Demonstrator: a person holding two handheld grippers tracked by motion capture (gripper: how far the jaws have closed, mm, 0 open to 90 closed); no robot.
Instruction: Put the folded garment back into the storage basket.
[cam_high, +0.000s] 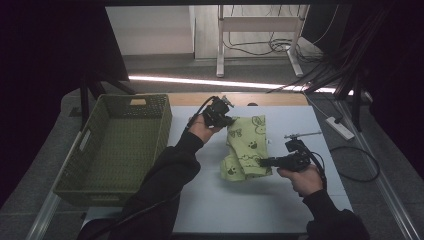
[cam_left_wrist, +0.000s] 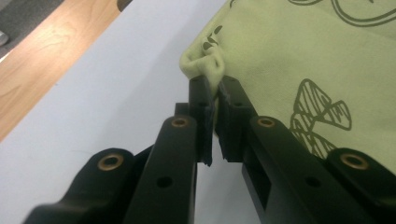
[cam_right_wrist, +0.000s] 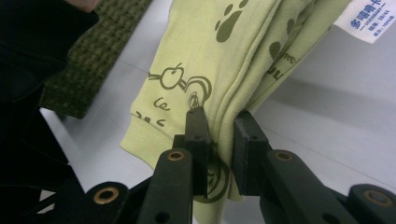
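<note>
Pale grey table (cam_high: 260, 200) carries the work; a woven green basket (cam_high: 117, 145) sits at its left side and a strip of bare wood edges its far side. Dark floor and cables lie beyond.

Item under handling: one light green garment (cam_high: 246, 147) printed with dark animal and paw figures, near the centre of the table and right of the basket.

Left gripper (cam_high: 226, 118): positioned at the garment's far left corner. In the left gripper view the two black jaws are clenched on a small bunched fold of the cloth (cam_left_wrist: 208, 70); the fold pokes out just past the tips, and the rest of the garment spreads away to the right of the jaws.

Right gripper (cam_high: 264, 161): positioned at the garment's near right edge, pointing left. In the right gripper view its jaws grasp several stacked layers of the fabric (cam_right_wrist: 224, 93), which pass between the pads and hang on past them. A ribbed cuff (cam_right_wrist: 140, 140) lies to the left of the jaws, and a white label (cam_right_wrist: 369, 18) shows at the upper right.

Both grips are on opposite ends of the garment, which runs between them, its lower part sagging towards the table.
</note>
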